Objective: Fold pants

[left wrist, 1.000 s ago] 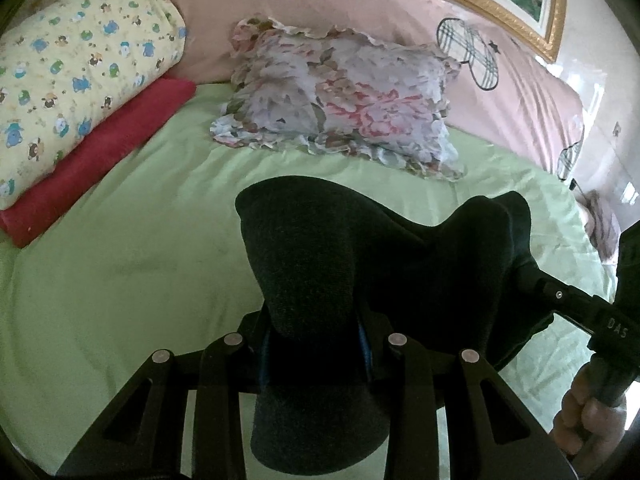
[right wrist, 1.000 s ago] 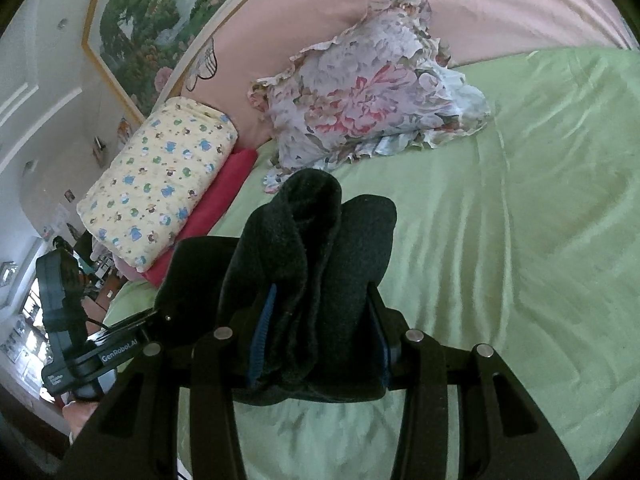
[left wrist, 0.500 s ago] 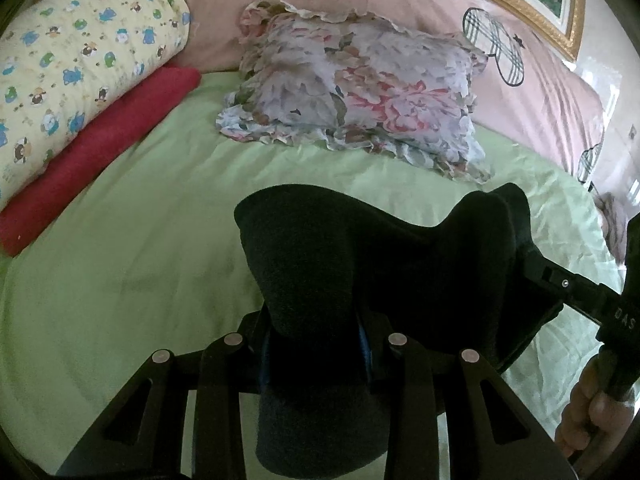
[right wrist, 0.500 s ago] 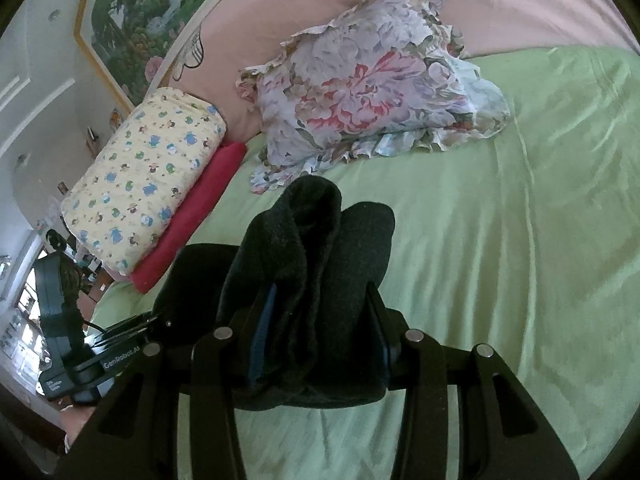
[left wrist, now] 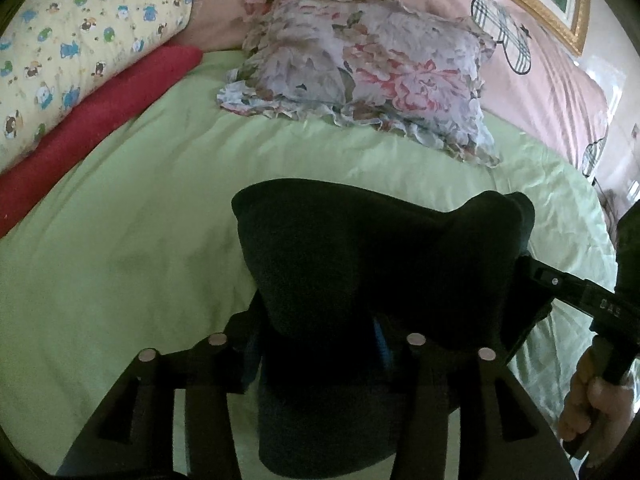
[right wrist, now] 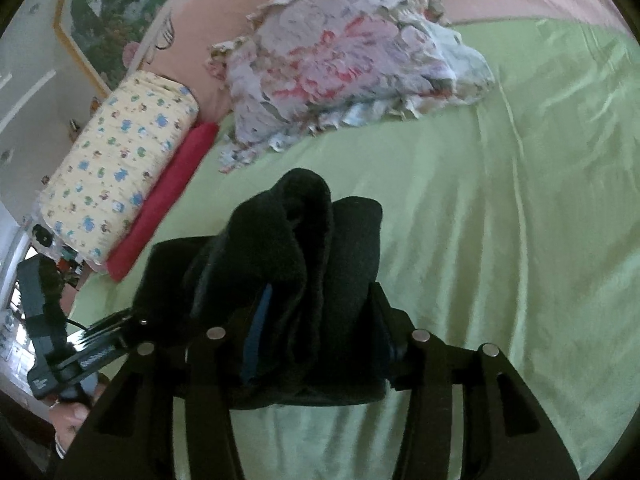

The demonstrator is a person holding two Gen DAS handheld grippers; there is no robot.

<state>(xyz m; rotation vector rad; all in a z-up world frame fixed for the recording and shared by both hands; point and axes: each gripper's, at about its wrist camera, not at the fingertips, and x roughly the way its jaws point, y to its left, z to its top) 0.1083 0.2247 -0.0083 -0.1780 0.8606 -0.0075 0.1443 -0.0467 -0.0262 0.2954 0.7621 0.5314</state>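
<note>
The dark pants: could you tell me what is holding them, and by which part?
Both grippers have the pants bunched between their fingers, one folded end each; jaws have just been opening.

Floral pillow (left wrist: 360,80), red roll (left wrist: 92,120), green sheet (left wrist: 140,220).

Both wrist cams angle down, close; share floral pillow (left wrist: 360,76).

Black tongs (left wrist: 320,344) — silver screws, blue pads.
</note>
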